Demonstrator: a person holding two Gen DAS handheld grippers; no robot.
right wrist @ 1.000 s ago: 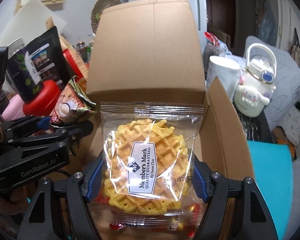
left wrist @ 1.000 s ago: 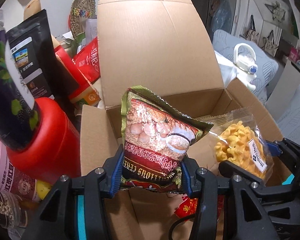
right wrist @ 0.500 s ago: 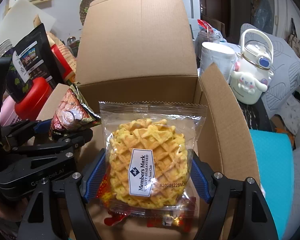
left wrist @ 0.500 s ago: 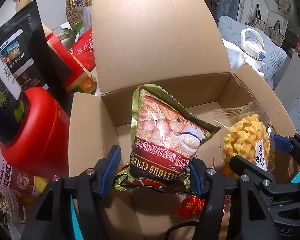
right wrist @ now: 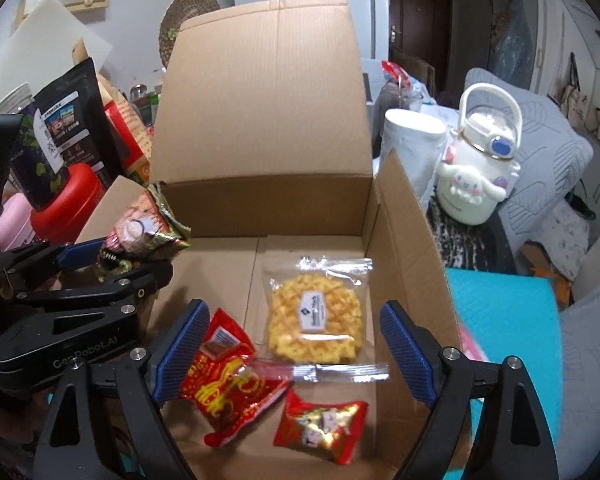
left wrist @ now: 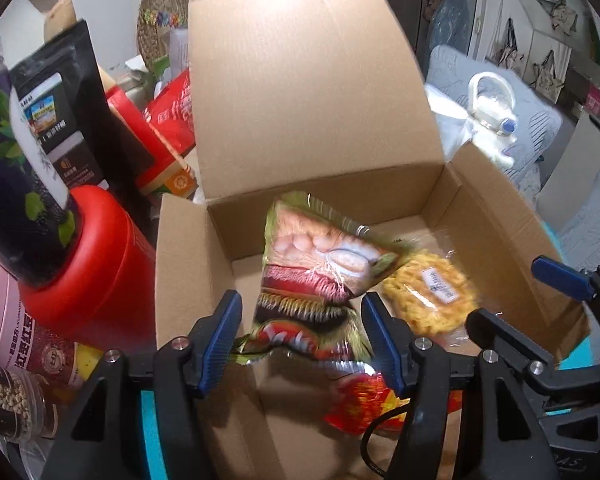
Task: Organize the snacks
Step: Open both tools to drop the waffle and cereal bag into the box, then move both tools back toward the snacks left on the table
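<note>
Item: cereal packet (left wrist: 320, 280), green-edged foil, pictured grains and a cup; position, between the blue pads of the left gripper (left wrist: 302, 334), over the open cardboard box (left wrist: 496, 216), near the box's left wall. Its long axis ran up and away from the jaws, tilted toward the box's far right corner, lower end hanging down past the pads. The picture was blurred here (the packet looked in mid-drop), and neither pad visibly pressed on it; the jaws stood about half apart, so the left gripper was judged to have let go rather than to grip. Item: waffle packet (right wrist: 314, 322), clear wrap, white label; position, flat on the box floor, toward the right wall, directly ahead of the right gripper (right wrist: 296, 350) and below it. The right gripper's jaws were opening, wide, with nothing pressed between them; the waffle packet lay apart from both pads. Also on the floor: a red foil packet (right wrist: 224, 384) close by the right gripper's left pad, contact not determinable, and a small red candy packet (right wrist: 320, 426) nearest the camera. Judgement: the cereal packet lay nearer the left hand and had only the drop straight down into the free floor on the left side remaining.
</note>
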